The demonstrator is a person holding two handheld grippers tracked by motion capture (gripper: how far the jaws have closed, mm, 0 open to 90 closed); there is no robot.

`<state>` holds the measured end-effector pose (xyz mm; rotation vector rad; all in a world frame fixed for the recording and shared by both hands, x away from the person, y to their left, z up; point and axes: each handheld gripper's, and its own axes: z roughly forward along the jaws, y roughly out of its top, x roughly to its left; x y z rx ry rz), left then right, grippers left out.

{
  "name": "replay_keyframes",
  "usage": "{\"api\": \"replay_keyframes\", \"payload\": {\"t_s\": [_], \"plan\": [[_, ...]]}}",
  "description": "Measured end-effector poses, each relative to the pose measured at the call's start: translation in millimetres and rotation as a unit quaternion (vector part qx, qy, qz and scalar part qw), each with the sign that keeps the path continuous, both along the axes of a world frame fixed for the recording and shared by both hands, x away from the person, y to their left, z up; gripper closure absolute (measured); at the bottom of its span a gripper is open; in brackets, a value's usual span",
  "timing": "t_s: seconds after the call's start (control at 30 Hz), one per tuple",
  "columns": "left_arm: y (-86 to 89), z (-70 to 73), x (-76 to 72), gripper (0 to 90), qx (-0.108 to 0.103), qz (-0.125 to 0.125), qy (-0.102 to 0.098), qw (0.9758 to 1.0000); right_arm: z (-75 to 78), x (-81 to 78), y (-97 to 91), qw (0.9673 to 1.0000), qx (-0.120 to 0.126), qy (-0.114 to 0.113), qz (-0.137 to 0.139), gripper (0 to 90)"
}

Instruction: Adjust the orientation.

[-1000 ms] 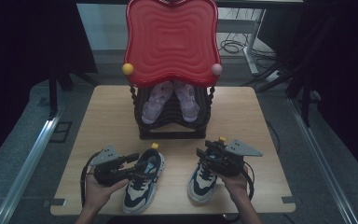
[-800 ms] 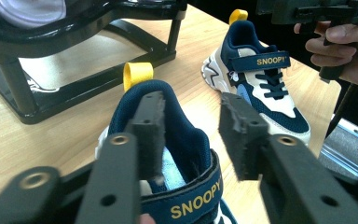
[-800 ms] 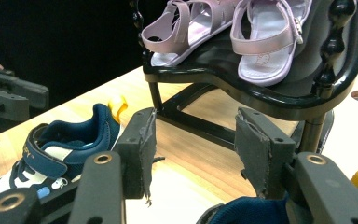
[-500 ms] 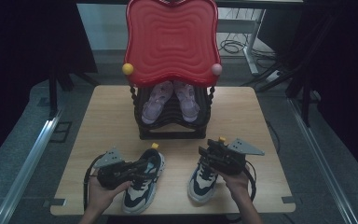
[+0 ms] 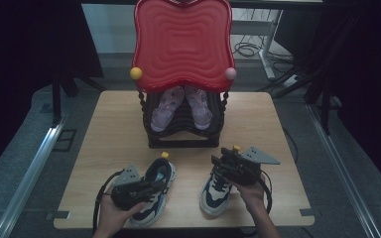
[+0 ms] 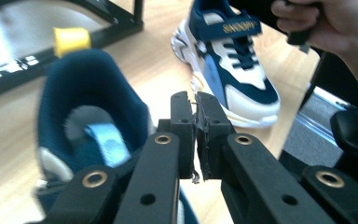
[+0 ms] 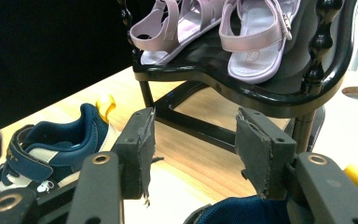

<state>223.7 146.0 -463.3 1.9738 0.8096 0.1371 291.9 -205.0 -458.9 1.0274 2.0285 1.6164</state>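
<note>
Wooden desk [image 5: 114, 144] holds two blue shoes. Left claw [image 6: 195, 112] has just been closing, pinched nearly shut at the left shoe [image 6: 81, 116] collar. Right claw [image 7: 193, 144] is open above the right shoe [image 5: 217, 187], toe toward the person.

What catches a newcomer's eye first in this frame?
The big red wavy shelf top towers at the table's far edge, with pink sandals on the black tier beneath it. Nearer the person sit two navy and white sneakers, a gripper at each: the left gripper shut, the right gripper open.
</note>
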Motion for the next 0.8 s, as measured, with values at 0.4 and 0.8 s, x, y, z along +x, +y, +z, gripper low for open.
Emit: {"api": "replay_keyframes", "payload": {"t_s": [0.4, 0.8], "plan": [[-17.6, -29.0, -11.5, 88.4, 0.044, -0.021, 0.042, 0.9979, -1.1, 1.6, 3.0, 0.9999, -0.006, -0.009, 0.000, 47.6], [-22.9, -45.6, -21.0, 89.7, 0.091, -0.027, 0.054, 0.9940, -1.0, 3.1, 1.1, 1.0000, -0.003, -0.005, -0.004, 47.7]]}}
